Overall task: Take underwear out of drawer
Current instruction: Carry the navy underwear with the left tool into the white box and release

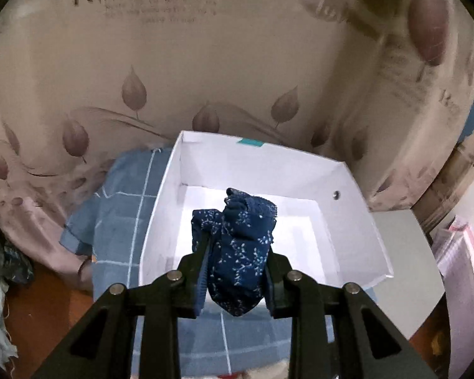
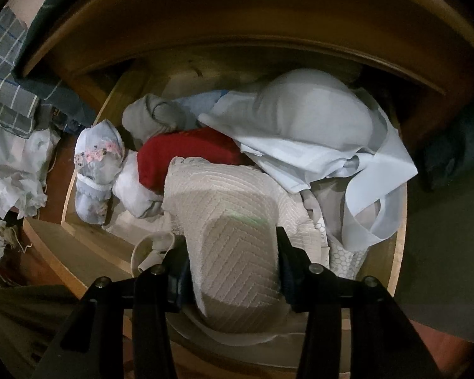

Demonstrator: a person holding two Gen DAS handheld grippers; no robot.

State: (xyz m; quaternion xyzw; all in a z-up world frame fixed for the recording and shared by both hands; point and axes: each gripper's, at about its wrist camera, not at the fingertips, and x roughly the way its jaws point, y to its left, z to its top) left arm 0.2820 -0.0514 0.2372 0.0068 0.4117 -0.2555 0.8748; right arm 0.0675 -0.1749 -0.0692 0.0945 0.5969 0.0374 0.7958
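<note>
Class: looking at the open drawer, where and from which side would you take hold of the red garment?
Grip the red garment at its exposed upper-left bulge, coming from above. White clothes overlap its right and lower edges, so only that rounded hump probably offers free fabric to pinch.

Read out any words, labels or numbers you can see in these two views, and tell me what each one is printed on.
"R...": a large dark word beginning with R, on the leaf-patterned fabric behind the white box; the rest is too blurred to read.
Smaller lines under it: too blurred to read.
Another print at the right edge of that fabric: only fragments, not readable.
Teal sticker on the box rim: no text can be made out.
Drawer view: no text visible.
</note>
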